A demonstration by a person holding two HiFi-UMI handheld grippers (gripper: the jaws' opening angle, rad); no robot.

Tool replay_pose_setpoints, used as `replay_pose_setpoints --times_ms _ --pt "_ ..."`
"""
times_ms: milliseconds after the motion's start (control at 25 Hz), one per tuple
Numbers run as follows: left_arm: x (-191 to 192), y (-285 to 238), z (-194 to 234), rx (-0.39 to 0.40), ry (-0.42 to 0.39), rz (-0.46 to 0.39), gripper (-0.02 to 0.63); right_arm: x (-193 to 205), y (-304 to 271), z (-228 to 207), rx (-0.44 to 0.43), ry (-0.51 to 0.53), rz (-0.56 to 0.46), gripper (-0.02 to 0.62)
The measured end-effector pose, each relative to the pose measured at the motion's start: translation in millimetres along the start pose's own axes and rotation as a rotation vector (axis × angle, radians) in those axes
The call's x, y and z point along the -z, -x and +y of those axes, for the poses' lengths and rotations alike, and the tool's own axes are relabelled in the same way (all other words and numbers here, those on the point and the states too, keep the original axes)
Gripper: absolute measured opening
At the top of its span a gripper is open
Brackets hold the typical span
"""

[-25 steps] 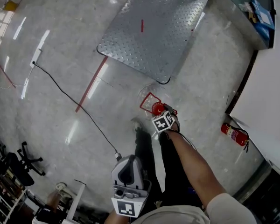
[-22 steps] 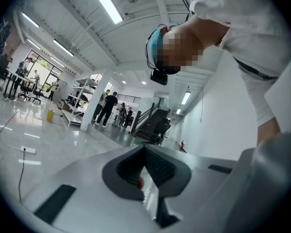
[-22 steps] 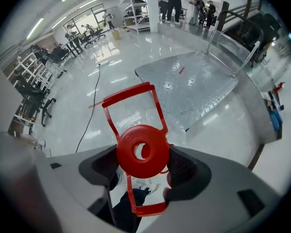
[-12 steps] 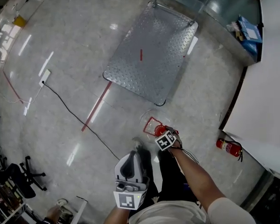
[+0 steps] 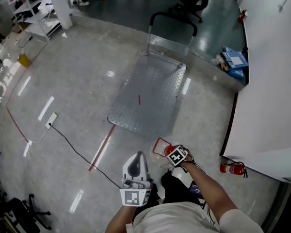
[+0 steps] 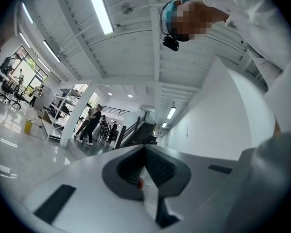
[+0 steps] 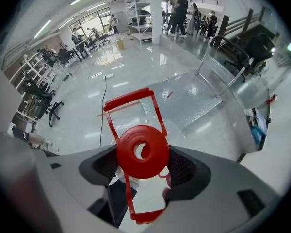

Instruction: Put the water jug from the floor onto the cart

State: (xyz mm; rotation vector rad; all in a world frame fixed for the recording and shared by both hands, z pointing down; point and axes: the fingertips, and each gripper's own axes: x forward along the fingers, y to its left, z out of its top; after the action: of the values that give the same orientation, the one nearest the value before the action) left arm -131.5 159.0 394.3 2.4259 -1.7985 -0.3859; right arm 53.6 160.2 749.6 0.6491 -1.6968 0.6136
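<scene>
Pinching the round red cap (image 7: 142,151) from both sides, your right gripper (image 7: 143,168) is holding the clear plastic water jug (image 5: 161,148) by its top. The jug's long axis is running straight down away from the jaws. The right gripper view is looking down onto the cap, with the jug's red carry frame showing above and below it. Whether the jug's base is clear of the floor I cannot tell.

In the head view the jug is sitting close in front of your feet, with your right gripper (image 5: 172,152) on it, just off the near right corner of the grey diamond-plate metal platform cart (image 5: 148,93). That is the relation the coming move is hanging on. The cart (image 7: 194,98) is lying ahead and slightly left of the jug. Its long axis is running near to far, and its dark tubular push handle (image 5: 172,16) is standing at the far end, so the near short edge is the open side facing you.

Your left gripper (image 5: 135,159) is floating near your body, left of the jug and well apart from it. In its own view the left gripper (image 6: 145,171) is pointing up at the ceiling with its jaws pressed together on nothing. The right hand is therefore the one placed to carry the jug forward and left onto the deck.
</scene>
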Motion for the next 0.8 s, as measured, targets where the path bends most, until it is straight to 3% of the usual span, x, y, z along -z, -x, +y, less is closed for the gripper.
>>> replay_pose_setpoints --times_ms 280,800 --pt "-8.2 -44.5 -4.5 -0.002 -0.017 -0.014 0.004 -41.2 22.5 -69.4 0.066 -0.033 -0.061 0.310" --pt "5.9 -179.2 -7.3 -0.076 -0.062 -0.001 0.003 -146.3 5.7 -166.5 0.015 0.021 -0.127 0.310"
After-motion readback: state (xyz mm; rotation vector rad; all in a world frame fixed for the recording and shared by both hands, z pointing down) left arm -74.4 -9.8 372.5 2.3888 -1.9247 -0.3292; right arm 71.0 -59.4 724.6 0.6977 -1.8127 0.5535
